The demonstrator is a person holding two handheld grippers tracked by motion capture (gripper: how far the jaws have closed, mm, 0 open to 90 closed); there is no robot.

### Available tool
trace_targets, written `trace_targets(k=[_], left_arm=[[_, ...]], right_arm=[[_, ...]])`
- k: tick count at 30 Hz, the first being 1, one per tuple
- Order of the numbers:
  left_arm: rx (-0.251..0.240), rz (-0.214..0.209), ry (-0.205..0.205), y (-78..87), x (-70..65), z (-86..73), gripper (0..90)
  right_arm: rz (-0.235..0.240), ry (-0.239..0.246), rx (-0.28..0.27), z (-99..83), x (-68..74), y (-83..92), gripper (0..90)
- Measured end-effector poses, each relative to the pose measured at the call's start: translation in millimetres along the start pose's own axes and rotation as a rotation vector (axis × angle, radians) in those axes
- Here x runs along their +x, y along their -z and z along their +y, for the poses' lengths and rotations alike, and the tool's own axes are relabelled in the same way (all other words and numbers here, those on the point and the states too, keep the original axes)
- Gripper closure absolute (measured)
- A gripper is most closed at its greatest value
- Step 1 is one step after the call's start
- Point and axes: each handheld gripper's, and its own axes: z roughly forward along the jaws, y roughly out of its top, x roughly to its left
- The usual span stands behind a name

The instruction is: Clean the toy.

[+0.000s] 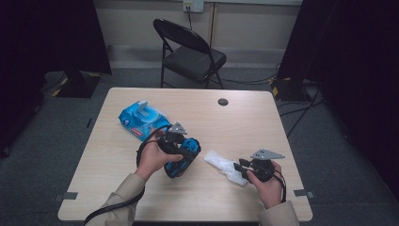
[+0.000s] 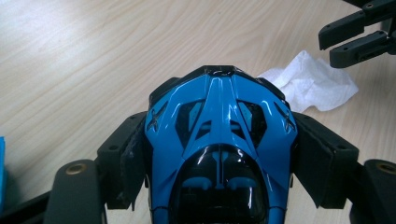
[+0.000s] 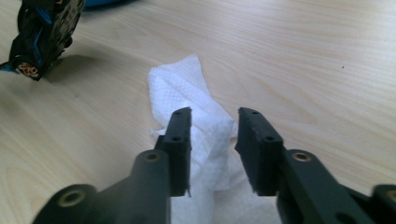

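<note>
The left claw (image 2: 219, 154) was clamped on a glossy blue and black toy car (image 2: 219, 140), its hard plastic shell sculpted with angular vents and a dark, rounded canopy. The black jaw pads pressed against both flanks of the car. In the high view the left claw (image 1: 181, 153) held the car (image 1: 184, 157) just above the middle of the counter (image 1: 244, 117), which was a pale wood-grain laminate with rounded corners and a small dark grommet hole near its far edge.

The right claw (image 3: 214, 140) stood narrowly parted, its flat, matte black jaws straddling a crumpled white wipe (image 3: 187, 88). The left jaw touched the fabric; whether the right one pressed on it I could not tell. The wipe was soft and thin, with a fine dimpled weave, folded into a loose twisted strip lying on the counter. In the high view the wipe (image 1: 221, 165) lay just right of the car, with the right claw (image 1: 242, 167) at its near end.

A soft blue packet of wipes (image 1: 141, 120), its white plastic lid flipped up, lay on the counter behind the left hand (image 1: 153, 157). A black folding chair (image 1: 190, 52) with a padded seat stood beyond the counter.
</note>
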Motion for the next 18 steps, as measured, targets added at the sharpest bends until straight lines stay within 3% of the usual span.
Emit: trace_targets(k=[2,7,12,14,16,18], left_arm=[[-0.013,0.0,-0.001,2.4,0.4,2.0,26.4],[-0.037,-0.011,0.007,5.3,-0.9,5.1,26.4],[-0.047,-0.029,0.012,5.5,-2.5,4.5,26.4],[-0.05,-0.036,0.011,6.1,-3.0,3.8,26.4],[-0.048,-0.038,-0.001,7.7,-5.2,3.4,26.4],[-0.052,-0.044,-0.003,9.5,-6.9,3.3,26.4]], right_arm=[[-0.016,0.013,0.01,-1.2,-0.7,1.2,69.3],[0.013,0.025,0.022,-7.7,4.1,-10.2,64.3],[-0.01,0.089,0.07,-14.9,13.6,-27.6,52.1],[-0.041,0.141,0.105,-17.5,17.0,-33.0,52.1],[-0.04,0.125,0.095,-18.3,17.8,-35.7,54.8],[-0.05,0.117,0.088,-17.7,17.0,-36.2,66.8]])
